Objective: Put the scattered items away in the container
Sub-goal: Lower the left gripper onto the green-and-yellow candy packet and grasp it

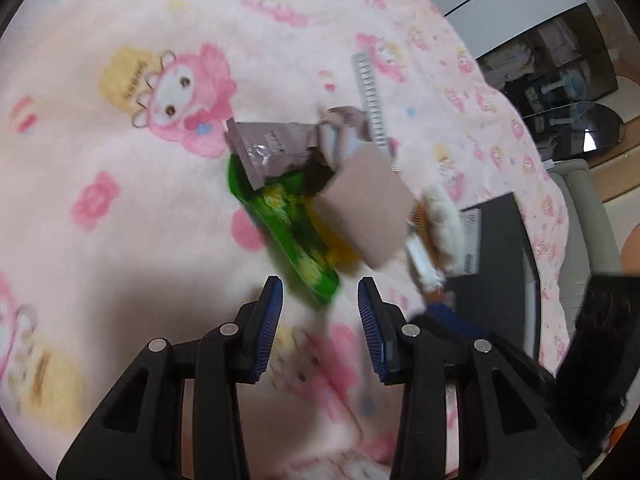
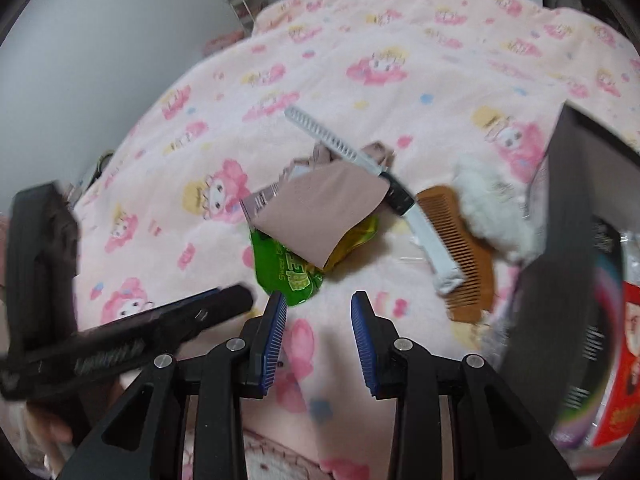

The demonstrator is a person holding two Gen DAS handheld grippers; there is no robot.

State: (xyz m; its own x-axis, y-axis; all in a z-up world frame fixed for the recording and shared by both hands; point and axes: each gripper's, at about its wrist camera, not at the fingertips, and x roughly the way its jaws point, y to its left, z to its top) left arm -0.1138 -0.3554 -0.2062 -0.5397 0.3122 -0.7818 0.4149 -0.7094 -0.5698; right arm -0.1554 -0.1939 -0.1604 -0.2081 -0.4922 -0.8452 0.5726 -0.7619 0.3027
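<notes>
And there's very little to read here. The green snack packet (image 2: 290, 270) in the right wrist view carries the word "Sweet" in pale letters, with more letters after it running under the brown pad and lost; below that sit big yellow-green characters, too blurred to make out. The mauve sachet (image 1: 272, 146) in the left wrist view has a small dark line of print across its middle, unreadable. The red box (image 2: 618, 364) at the right edge shows a picture and some yellow marks, nothing legible. The blanket's cartoon hats bear tiny lettering, also too small to read.
</notes>
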